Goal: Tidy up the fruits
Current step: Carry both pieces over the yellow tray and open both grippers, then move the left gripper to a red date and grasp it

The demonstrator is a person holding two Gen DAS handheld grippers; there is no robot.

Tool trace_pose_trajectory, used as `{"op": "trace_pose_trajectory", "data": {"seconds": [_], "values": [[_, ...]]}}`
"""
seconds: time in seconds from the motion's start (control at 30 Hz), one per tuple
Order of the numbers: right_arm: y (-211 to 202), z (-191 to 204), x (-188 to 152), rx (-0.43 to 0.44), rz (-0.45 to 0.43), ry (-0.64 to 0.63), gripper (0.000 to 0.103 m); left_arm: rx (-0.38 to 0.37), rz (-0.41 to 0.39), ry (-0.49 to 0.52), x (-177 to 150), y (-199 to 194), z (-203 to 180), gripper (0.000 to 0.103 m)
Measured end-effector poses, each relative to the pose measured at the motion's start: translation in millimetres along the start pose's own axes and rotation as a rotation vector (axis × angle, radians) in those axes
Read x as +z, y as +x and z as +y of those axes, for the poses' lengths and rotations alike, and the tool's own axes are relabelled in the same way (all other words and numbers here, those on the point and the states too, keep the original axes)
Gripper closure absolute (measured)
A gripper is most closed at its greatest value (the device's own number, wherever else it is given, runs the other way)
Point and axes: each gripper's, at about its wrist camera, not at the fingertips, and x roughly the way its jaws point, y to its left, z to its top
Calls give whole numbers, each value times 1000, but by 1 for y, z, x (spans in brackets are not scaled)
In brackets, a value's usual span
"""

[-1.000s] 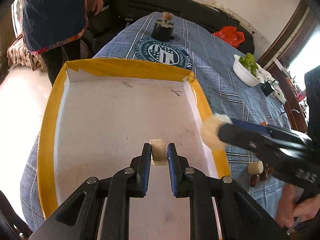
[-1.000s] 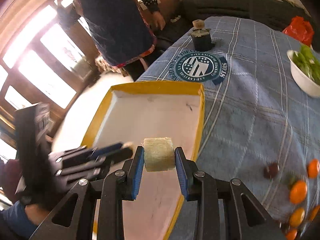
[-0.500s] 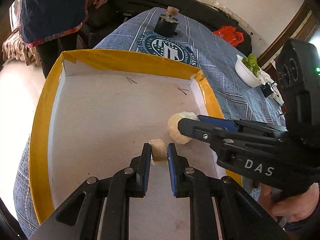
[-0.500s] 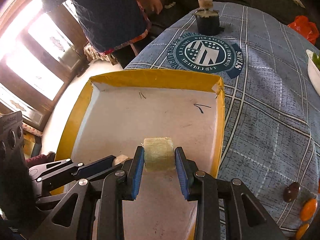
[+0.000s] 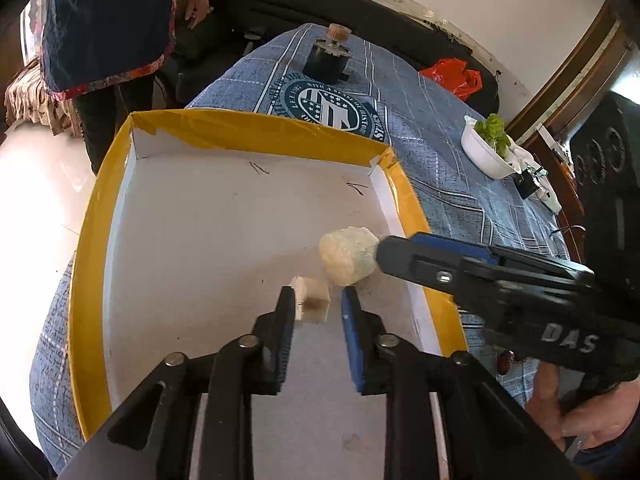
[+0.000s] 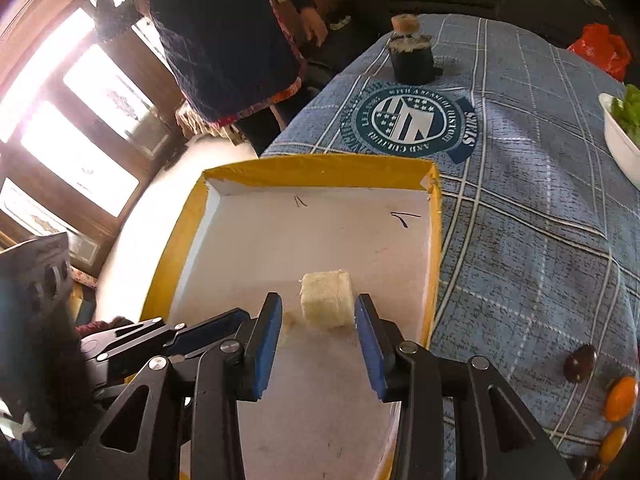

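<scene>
the small chunk (image 5: pixel 311 300) is a short pale block standing roughly on end in the tray (image 5: pixel 256 138), its long axis running up toward the camera and leaning a little left. it sits between the pads of the left tool (image 5: pixel 318 300), close against the left pad and clear of the right one. those jaws have just been opening, and the grip looks released: a gap shows on the right side of the chunk.

the big chunk (image 6: pixel 327 299) is a stubby pale cylinder lying on the tray floor near the right wall. in the left wrist view its round cut face (image 5: pixel 340 256) looks toward the left tool, so its axis runs across the tray. it lies between the pads of the right tool (image 6: pixel 318 320), just beside the right pad and well off the left one. these jaws have also just been opening; neither pad presses on it, so this tool is let go too.

the two chunks lie just beside each other. the tray, white inside with a yellow rim, rests on the counter (image 6: pixel 520 208) under a blue checked cloth. small orange fruits (image 6: pixel 621 398) and a dark one (image 6: pixel 580 363) lie on the cloth to the right of the tray.
</scene>
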Motion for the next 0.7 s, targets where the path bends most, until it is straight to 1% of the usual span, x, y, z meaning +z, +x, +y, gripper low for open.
{"op": "trace_pose_trajectory", "data": {"seconds": [0.03, 0.1, 0.13, 0.17, 0.23, 0.3, 0.47, 0.6, 0.7], "values": [[-7, -3, -3, 10, -7, 17, 60, 3, -3, 1, -1, -2, -1, 78], [-19, -9, -11, 24, -21, 52, 52, 3, -10, 0, -4, -6, -4, 78], [-24, -11, -15, 25, -28, 66, 45, 2, -12, 0, -5, -8, -6, 78], [-32, -15, -20, 26, -41, 87, 42, 3, -15, 1, -7, -10, -9, 78], [-43, -25, -29, 35, -53, 119, 42, 3, -19, 7, -10, -14, -15, 77], [-55, -35, -39, 55, -61, 155, 42, 4, -24, 11, -14, -17, -22, 73], [-91, -64, -70, 89, -105, 237, 42, -3, -23, 28, -26, -22, -47, 73], [-121, -96, -100, 126, -138, 327, 42, -19, -15, 59, -38, -22, -76, 73], [-142, -122, -123, 127, -170, 396, 42, -36, -5, 81, -46, -19, -97, 73]]}}
